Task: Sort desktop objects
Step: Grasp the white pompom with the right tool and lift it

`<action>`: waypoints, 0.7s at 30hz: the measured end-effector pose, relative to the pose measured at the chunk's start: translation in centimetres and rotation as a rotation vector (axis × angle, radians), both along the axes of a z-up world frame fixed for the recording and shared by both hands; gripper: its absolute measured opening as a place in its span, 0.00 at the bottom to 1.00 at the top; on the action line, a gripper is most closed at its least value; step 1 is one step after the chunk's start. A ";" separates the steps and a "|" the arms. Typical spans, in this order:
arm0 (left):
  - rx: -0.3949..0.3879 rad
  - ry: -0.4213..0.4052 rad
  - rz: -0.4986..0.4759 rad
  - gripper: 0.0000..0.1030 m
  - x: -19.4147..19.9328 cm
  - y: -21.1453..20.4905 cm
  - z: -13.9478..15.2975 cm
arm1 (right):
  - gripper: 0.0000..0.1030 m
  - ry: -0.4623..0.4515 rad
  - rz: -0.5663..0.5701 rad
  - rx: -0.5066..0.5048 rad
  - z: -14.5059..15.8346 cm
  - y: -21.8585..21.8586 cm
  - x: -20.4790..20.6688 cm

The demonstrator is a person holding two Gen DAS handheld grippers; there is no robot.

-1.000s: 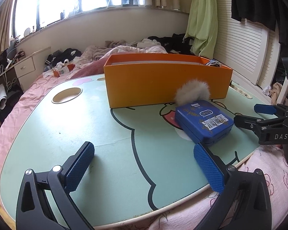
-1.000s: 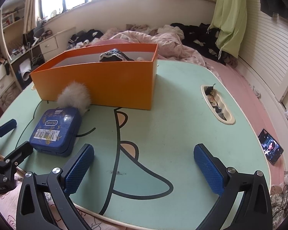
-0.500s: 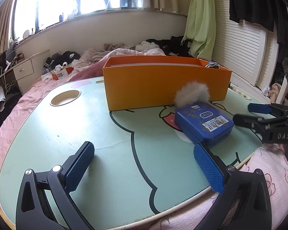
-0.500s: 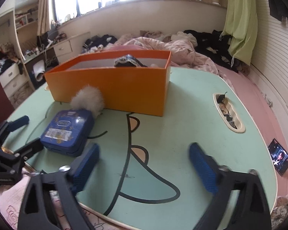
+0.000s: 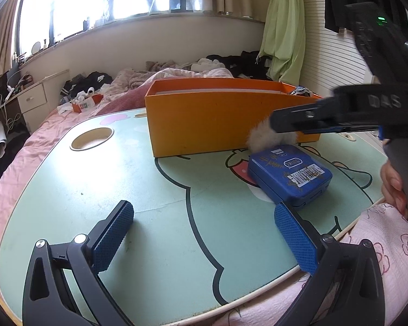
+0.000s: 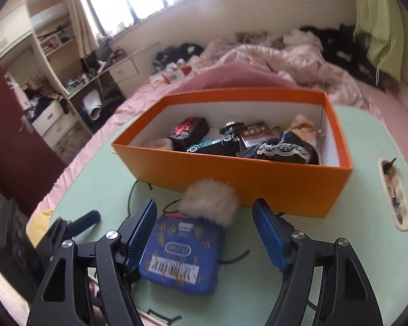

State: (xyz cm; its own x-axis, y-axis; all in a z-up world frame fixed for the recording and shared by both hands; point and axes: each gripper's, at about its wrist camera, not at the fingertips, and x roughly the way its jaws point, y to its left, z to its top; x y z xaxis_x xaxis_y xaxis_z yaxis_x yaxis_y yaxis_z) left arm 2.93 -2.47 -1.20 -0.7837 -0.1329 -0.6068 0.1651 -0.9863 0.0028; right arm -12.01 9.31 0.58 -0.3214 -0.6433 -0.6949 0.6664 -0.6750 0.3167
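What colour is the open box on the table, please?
Orange outside, white inside; the right wrist view shows it best.

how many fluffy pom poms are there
2. One pale pom pom sits on the table against the orange box, by the blue tin; a second fluffy one lies inside the box's left end. Others may be buried.

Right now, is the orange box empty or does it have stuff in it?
It has stuff in it. The right wrist view looks down into the orange box and shows dark items, including a lace-trimmed piece.

Right tool point(image 6: 204, 233) now over blue tin point(image 6: 179, 255), up from beside it, jaws narrower than before, tin between them.
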 end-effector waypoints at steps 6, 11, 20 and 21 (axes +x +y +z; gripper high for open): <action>0.002 -0.007 -0.002 1.00 -0.1 0.0 -0.1 | 0.29 -0.185 -0.010 -0.043 -1.9 -0.6 -2.0; 0.008 -0.011 -0.009 1.00 -0.2 -0.2 -0.1 | 0.29 -0.212 -0.014 -0.175 -1.5 1.7 -1.9; 0.071 0.046 -0.075 1.00 1.4 -0.8 1.9 | 0.29 -0.049 -0.063 -0.311 2.2 7.5 1.3; 0.097 0.060 -0.127 1.00 1.6 -0.8 2.4 | 0.29 -0.030 -0.073 -0.309 2.4 8.2 1.5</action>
